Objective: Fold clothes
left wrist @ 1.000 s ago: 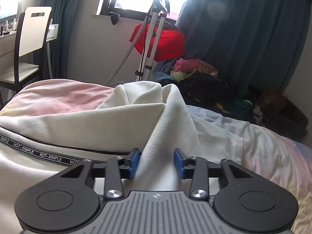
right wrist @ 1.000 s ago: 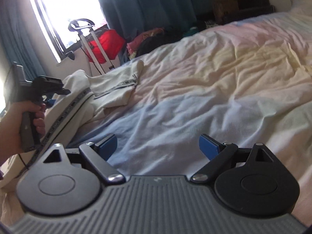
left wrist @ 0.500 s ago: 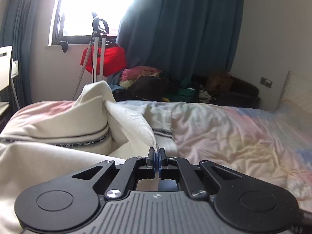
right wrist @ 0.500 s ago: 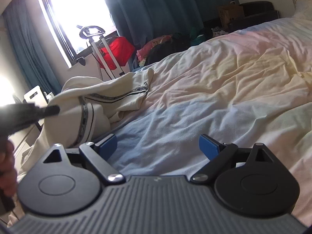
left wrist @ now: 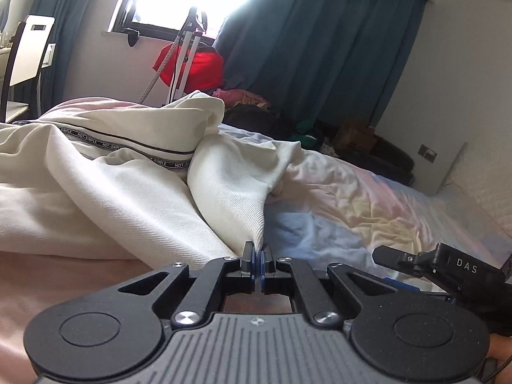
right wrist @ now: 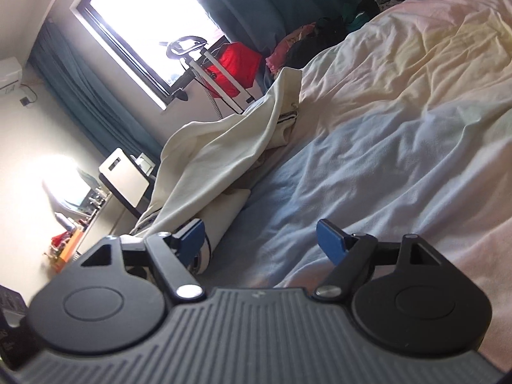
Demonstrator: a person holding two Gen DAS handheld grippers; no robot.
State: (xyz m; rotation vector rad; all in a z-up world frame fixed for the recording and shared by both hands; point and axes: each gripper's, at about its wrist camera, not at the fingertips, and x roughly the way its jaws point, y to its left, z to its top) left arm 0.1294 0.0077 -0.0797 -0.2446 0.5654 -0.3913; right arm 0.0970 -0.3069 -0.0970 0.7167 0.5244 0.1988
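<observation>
A cream garment (left wrist: 134,172) with a black lettered stripe lies bunched on the bed (left wrist: 368,198). My left gripper (left wrist: 258,260) is shut on a fold of its cloth, which rises from the blue pads. In the right wrist view the same cream garment (right wrist: 217,156) stretches toward the window, one end rolled against the inner left finger. My right gripper (right wrist: 260,236) is open above the blue part of the sheet (right wrist: 368,166), nothing between its pads. The other gripper's black body (left wrist: 448,268) shows at the lower right of the left wrist view.
A pile of clothes (left wrist: 252,108) and a red bag (left wrist: 195,67) on a white stand sit beyond the bed under the window. A white chair (left wrist: 25,54) stands at the left. Teal curtains (left wrist: 313,48) hang behind. A cluttered desk (right wrist: 73,227) lies far left.
My left gripper closed on the cream cloth and has pulled it low toward the near side of the bed. The right gripper stayed open, tilted, and dropped closer to the garment's end.
</observation>
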